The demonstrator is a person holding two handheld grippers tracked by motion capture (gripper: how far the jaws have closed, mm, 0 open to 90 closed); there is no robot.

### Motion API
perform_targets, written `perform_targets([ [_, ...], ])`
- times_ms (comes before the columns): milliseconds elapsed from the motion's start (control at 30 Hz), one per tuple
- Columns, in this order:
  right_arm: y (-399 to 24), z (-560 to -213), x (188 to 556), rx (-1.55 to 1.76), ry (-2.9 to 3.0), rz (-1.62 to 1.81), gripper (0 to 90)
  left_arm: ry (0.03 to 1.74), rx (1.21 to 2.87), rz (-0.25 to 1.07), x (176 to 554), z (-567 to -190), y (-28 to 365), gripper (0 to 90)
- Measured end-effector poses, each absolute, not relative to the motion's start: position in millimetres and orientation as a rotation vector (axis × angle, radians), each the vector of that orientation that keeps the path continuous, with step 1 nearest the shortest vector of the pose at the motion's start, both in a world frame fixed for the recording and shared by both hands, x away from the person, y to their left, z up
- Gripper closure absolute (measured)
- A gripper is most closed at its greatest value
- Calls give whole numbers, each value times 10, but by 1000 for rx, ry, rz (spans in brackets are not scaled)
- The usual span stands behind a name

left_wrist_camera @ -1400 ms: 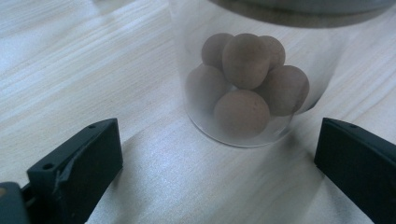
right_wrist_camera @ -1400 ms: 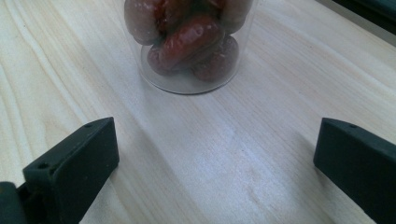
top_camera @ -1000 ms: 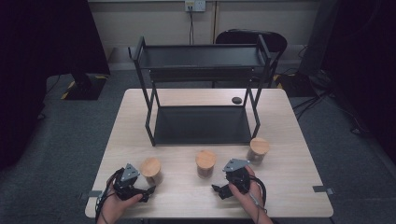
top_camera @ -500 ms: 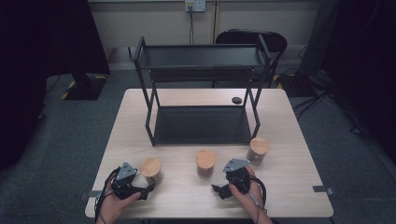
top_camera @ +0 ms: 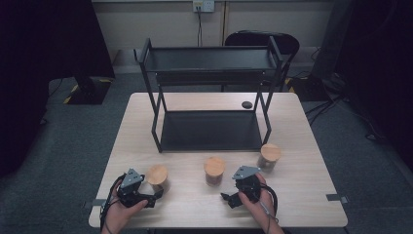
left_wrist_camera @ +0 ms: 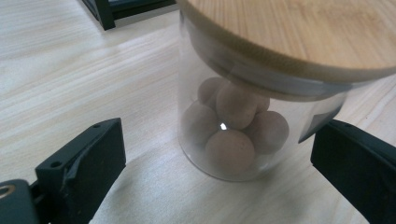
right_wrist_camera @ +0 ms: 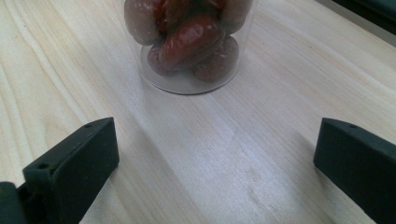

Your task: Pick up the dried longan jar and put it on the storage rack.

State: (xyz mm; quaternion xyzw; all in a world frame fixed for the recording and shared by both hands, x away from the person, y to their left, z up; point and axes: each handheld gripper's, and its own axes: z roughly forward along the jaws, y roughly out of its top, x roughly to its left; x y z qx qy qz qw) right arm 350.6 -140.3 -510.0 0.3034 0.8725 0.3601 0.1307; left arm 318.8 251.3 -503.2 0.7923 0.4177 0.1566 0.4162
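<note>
Wooden tabletop point(top_camera: 302, 161) lies bare around both open grippers near its front edge.

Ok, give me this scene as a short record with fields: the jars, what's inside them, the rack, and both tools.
left jar: glass, wooden lid, pale round balls inside; stands between the open jaws of the left tool, no contact seen
middle jar: reddish-brown fruits inside; ahead of the right tool, jaws open, apart from it
right jar: wooden lid, by the rack's front right leg
rack: black, two tiers, nothing on either
table: light wood
</note>
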Motion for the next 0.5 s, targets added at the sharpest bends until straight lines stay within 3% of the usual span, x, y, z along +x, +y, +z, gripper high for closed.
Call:
perform_targets([
  [500, -1403, -5100, 3507, 881, 2534, 1046, 0, 1039, 1969, 378, 3243, -5032, 2476, 29],
])
